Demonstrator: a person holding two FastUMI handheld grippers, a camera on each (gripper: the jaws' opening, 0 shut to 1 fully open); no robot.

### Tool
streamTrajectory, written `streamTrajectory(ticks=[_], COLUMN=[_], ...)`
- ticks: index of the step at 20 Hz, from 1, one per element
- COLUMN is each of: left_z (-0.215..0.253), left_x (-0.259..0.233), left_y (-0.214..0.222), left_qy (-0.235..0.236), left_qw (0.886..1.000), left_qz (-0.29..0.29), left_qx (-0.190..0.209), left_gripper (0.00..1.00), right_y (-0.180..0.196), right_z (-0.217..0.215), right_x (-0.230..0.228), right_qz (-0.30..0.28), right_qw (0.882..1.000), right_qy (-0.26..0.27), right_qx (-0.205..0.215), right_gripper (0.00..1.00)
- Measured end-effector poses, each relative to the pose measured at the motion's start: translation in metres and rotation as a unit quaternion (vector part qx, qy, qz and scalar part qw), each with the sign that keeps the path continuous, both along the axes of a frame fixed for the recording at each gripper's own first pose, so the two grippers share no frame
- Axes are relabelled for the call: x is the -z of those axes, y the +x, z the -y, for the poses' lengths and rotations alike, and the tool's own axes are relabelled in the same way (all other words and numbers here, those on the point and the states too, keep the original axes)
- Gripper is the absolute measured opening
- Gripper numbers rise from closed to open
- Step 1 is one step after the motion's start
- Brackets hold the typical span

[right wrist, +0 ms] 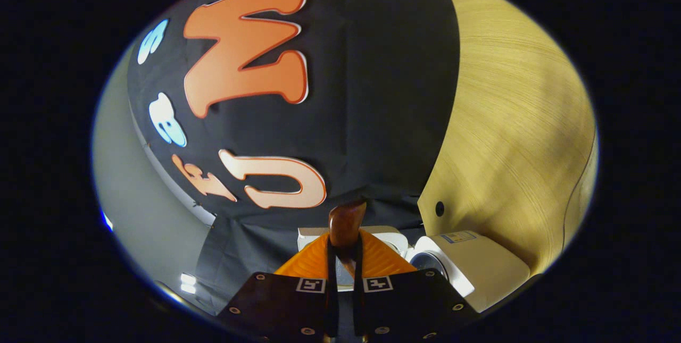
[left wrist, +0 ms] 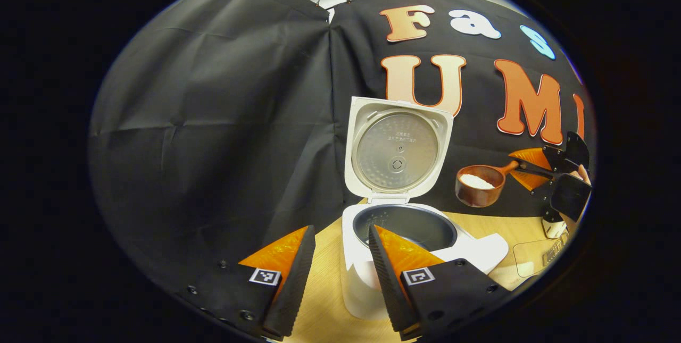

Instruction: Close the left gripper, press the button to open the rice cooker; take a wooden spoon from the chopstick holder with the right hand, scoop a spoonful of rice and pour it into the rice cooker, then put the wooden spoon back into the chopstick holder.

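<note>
The white rice cooker [left wrist: 367, 279] stands on the wooden table with its lid [left wrist: 396, 151] raised upright and its dark inner pot [left wrist: 409, 226] exposed. My left gripper [left wrist: 340, 279] hangs open just in front of the cooker, nothing between its fingers. To the right of the lid, above pot height, floats a brown wooden spoon [left wrist: 479, 183] with white rice in its bowl. The right gripper [left wrist: 532, 170] is shut on its handle, and a hand [left wrist: 582, 175] shows behind it. In the right gripper view, the spoon handle [right wrist: 346, 223] sticks out between the fingers of my right gripper [right wrist: 345, 258]; the cooker [right wrist: 479, 266] lies beyond, tilted.
The wooden table [left wrist: 479, 223] runs right of the cooker, where a clear container [left wrist: 532, 258] and a small white object [left wrist: 553, 228] sit near the edge. Black cloth walls close the back and left. In the right gripper view the table [right wrist: 521, 119] appears rotated on the right.
</note>
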State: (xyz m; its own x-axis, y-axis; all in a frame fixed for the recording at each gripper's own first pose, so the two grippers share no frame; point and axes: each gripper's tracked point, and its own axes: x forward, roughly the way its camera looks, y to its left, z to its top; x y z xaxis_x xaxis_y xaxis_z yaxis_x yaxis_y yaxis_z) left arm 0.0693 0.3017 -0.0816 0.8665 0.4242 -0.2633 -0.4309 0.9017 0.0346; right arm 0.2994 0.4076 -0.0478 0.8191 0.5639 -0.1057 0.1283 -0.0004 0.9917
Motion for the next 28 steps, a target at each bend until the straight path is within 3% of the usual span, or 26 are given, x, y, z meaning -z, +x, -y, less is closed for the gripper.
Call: streamTrajectory(ticks=[7,12,20,24,28], left_z=[-0.001,0.007,0.014,0.017,0.016], left_x=[0.012,0.015,0.000,-0.009,-0.010], left_y=[0.015,0.019,0.016,0.013,0.011], left_qy=[-0.002,-0.006,0.010,0.017,0.018], left_qw=[1.000,1.000,1.000,1.000,1.000], left_qz=[-0.007,-0.013,-0.006,0.003,0.001], left_qx=[0.006,0.015,0.019,0.023,0.020], left_gripper=[0.69,0.69,0.67,0.67,0.67], right_y=[0.015,0.004,-0.016,-0.035,-0.057], right_z=[-0.036,-0.061,-0.073,-0.058,-0.061], right_x=[-0.018,-0.036,-0.096,-0.139,-0.162], right_qz=[0.130,0.238,0.389,0.474,0.538], right_qw=[0.983,0.947,0.870,0.810,0.757], right_qy=[-0.126,-0.209,-0.300,-0.345,-0.371], right_qx=[-0.027,-0.058,-0.046,-0.030,-0.025], right_gripper=[0.11,0.11,0.11,0.11,0.11])
